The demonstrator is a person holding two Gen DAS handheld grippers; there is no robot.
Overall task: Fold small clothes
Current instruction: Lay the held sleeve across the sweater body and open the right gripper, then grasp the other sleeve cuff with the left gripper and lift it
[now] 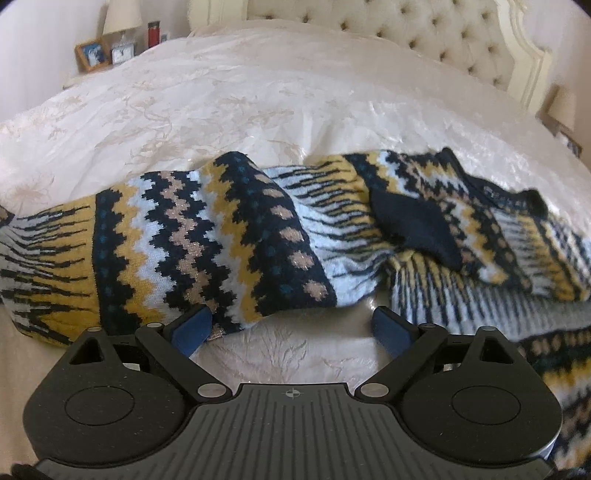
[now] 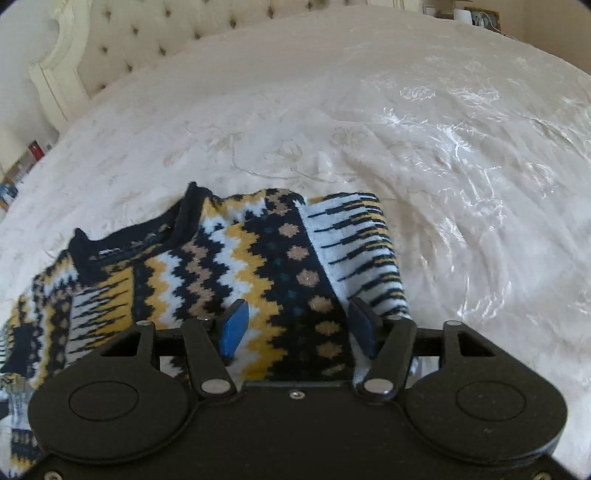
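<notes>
A small knitted sweater (image 1: pixel 229 236) in navy, mustard, white and tan zigzag bands lies crumpled across a cream bedspread (image 1: pixel 258 103). In the left wrist view a sleeve runs left and the body bunches to the right. My left gripper (image 1: pixel 293 325) is open, its blue pads just short of the sleeve's near edge, with bare bedspread between them. In the right wrist view the sweater (image 2: pixel 229 266) shows its dark collar at upper left. My right gripper (image 2: pixel 299 325) is open, with a fold of the knit lying between its blue pads.
A tufted cream headboard (image 1: pixel 424 33) stands at the back. A nightstand with a lamp, a picture frame (image 1: pixel 92 53) and a red bottle is at far left. Another lamp (image 1: pixel 563 107) is at right. Wide bedspread (image 2: pixel 443 147) lies beyond the sweater.
</notes>
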